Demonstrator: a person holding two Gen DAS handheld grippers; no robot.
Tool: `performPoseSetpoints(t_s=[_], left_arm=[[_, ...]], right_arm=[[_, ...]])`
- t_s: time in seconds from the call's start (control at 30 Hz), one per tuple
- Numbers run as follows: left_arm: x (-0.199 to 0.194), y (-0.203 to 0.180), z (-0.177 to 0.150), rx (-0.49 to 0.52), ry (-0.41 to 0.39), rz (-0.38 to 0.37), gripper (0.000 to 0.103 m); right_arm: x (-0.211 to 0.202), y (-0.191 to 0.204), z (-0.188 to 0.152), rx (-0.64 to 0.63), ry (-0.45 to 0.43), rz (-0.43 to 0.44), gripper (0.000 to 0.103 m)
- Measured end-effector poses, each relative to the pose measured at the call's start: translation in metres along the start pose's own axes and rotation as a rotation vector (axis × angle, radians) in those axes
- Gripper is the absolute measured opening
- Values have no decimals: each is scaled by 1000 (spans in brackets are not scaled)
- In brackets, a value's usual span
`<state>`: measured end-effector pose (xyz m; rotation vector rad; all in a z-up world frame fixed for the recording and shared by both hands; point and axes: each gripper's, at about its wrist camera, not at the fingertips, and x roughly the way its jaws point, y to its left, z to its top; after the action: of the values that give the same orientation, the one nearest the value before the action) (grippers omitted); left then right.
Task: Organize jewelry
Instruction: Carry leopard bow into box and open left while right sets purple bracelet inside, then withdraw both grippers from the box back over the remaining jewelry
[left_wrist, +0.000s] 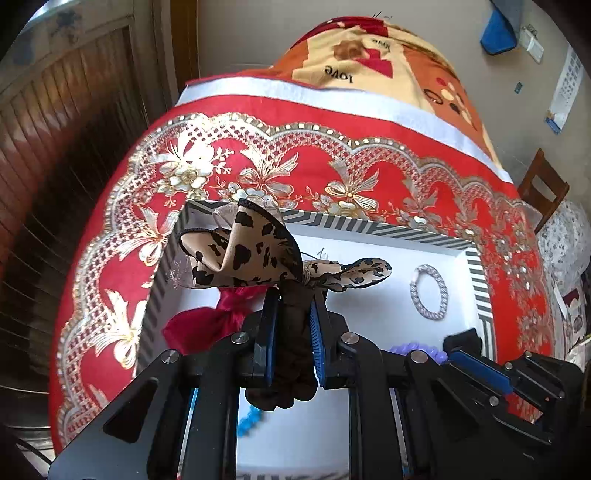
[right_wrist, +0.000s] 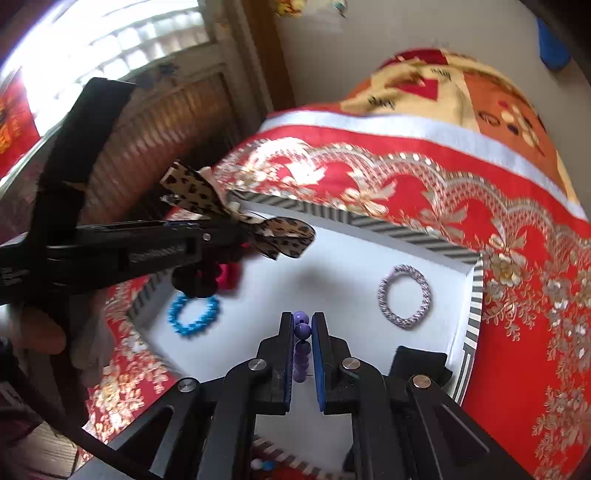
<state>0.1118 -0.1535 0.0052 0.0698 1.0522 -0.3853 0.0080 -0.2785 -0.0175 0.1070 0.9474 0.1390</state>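
Left claw (left_wrist: 293, 306) over white tray (left_wrist: 373, 236)

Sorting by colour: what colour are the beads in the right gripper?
Purple beads, pinched in the right gripper; clearest in the right wrist view.

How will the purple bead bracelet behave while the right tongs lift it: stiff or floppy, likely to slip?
Probably floppy: the purple bracelet hangs as a loose string of beads between the right tongs, not holding a ring shape. It may slip, since the round, glossy beads give the flat pads little contact. It looks light for its size, so it could swing over the tray.
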Motion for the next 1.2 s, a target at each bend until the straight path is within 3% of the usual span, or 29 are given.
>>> performPoseSetpoints(t_s=[0.23, 0.6, 0.7, 0.77, 0.83, 0.93, 1.2], left_arm=[[28, 0, 11, -8, 26, 20, 15], [55, 2, 20, -20, 61, 40, 15], [58, 4, 20, -25, 64, 37, 25], [57, 5, 20, -27, 61, 26, 41], [56, 4, 21, -27, 59, 18, 44], [51, 3, 20, -24, 48, 21, 50], [27, -1, 14, 3, 4, 27, 50]], right_arm=[[28, -32, -3, 53, 38, -32, 9], [39, -31, 0, 14, 52, -56, 9], [41, -29, 0, 15, 59, -51, 9], [39, -28, 0, 19, 53, -44, 19], [36, -27, -1, 25, 46, -34, 26], [32, -24, -1, 29, 37, -30, 26], [21, -22, -4, 57, 25, -34, 27]])
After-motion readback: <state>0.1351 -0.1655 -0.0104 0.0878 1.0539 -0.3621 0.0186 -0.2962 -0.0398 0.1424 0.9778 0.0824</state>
